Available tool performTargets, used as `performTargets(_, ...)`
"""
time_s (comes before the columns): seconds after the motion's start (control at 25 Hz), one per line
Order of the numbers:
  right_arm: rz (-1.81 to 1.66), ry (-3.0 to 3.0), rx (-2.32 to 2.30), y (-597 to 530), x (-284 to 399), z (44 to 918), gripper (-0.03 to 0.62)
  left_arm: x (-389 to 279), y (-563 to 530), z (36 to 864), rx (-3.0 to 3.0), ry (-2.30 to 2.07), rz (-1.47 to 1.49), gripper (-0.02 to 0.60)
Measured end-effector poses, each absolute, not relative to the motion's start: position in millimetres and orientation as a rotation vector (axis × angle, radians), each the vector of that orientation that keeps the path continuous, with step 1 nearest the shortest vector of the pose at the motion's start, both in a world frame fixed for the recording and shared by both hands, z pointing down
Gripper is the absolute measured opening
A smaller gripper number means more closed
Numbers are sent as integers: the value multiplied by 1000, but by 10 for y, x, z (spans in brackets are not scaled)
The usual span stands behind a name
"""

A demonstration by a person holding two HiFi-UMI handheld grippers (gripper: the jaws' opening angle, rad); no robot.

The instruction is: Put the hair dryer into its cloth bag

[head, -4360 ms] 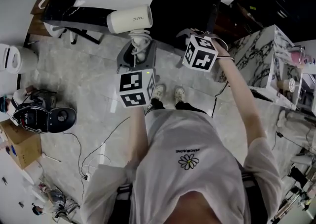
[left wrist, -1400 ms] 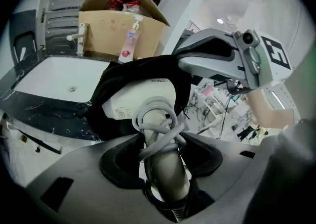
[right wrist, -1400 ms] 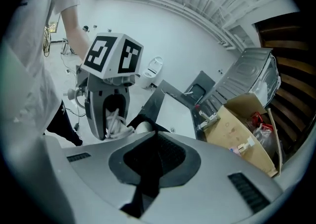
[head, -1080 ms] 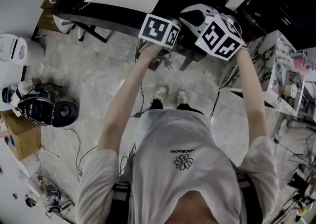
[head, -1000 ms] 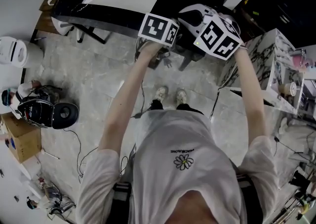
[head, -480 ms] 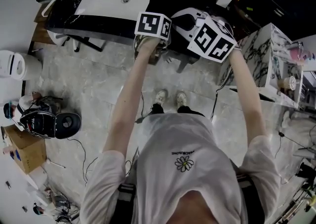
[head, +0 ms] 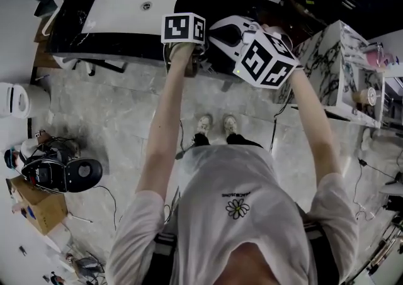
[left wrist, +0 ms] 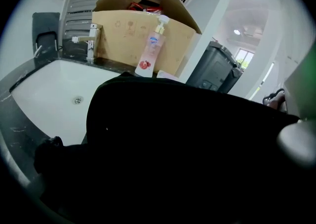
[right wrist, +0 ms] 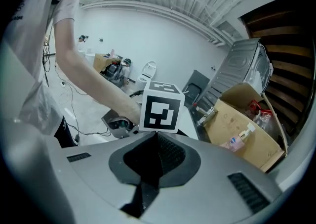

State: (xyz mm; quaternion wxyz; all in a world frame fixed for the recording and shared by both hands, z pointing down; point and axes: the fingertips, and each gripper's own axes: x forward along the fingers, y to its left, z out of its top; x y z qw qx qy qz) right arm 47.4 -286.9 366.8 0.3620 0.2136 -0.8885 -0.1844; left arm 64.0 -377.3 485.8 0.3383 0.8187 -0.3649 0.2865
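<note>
A grey stone floor is spreading under both arms, and the person is standing at a black counter. The left hand-held gripper is reaching over the counter's edge. Right at its tip a black cloth bag is filling its own view and hiding its jaws, so whether they are clamping anything cannot be told. Just beside it, the right hand-held gripper is holding its jaws together. Beyond the left hand-held gripper a white sink is lying, then a tap, a pump bottle and a cardboard box, which the head view is cutting off. Earlier the hair dryer was sticking out from the left hand-held gripper over the floor; now it is showing in no view.
</note>
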Motion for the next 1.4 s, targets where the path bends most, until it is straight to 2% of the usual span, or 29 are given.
performTargets(0.4, -446, -2265, 583, -2958, 558, 3839, 20, 663, -3941, 4999, 2195, -1020, 796, 239)
performTargets(0.88, -457, -2273, 632, -2923, 518, 3835, 20, 513, -3957, 4695, 2293, -1171, 560, 265)
performTargets(1.4, -470, -2269, 638, -2748, 359, 3962, 20, -98, -3403, 4409, 2292, -1357, 440, 264)
